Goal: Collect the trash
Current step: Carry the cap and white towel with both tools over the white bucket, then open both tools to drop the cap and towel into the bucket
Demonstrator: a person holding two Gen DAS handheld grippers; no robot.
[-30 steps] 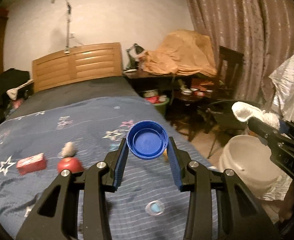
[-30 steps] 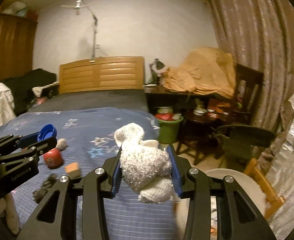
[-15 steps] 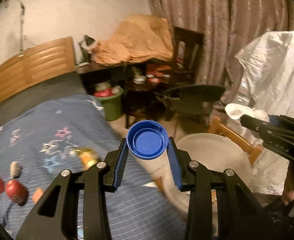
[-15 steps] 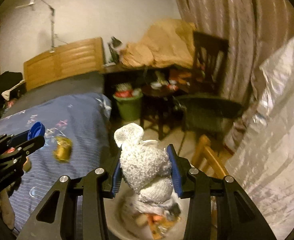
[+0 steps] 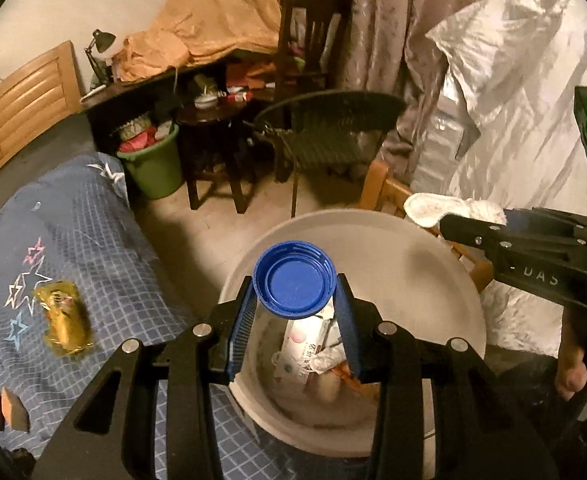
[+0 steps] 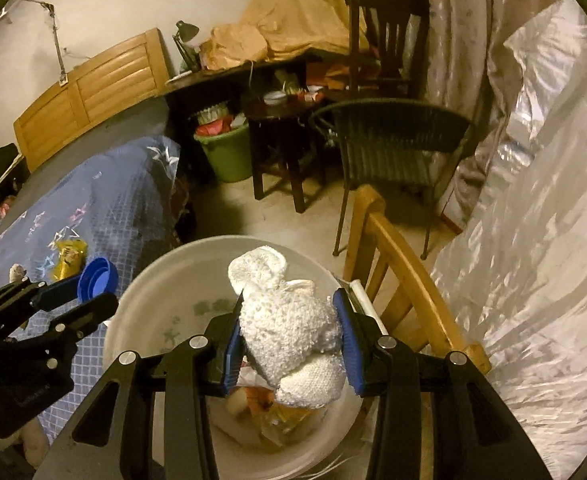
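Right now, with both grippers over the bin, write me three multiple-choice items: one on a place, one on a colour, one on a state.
1. Where does the gold wrapper lie?
A. on the star-patterned bedspread
B. inside the white bin
C. on the wicker chair

2. What colour is the cap in the left gripper?
A. red
B. blue
C. green

3. What is the state of the right gripper?
A. open and empty
B. shut on the white knitted cloth
C. shut on a can

Answers: 1 A, it rests on the bed cover beside the bin; 2 B, the cap between the pads is plainly blue; 3 B, both pads press the cloth's sides above the bin.
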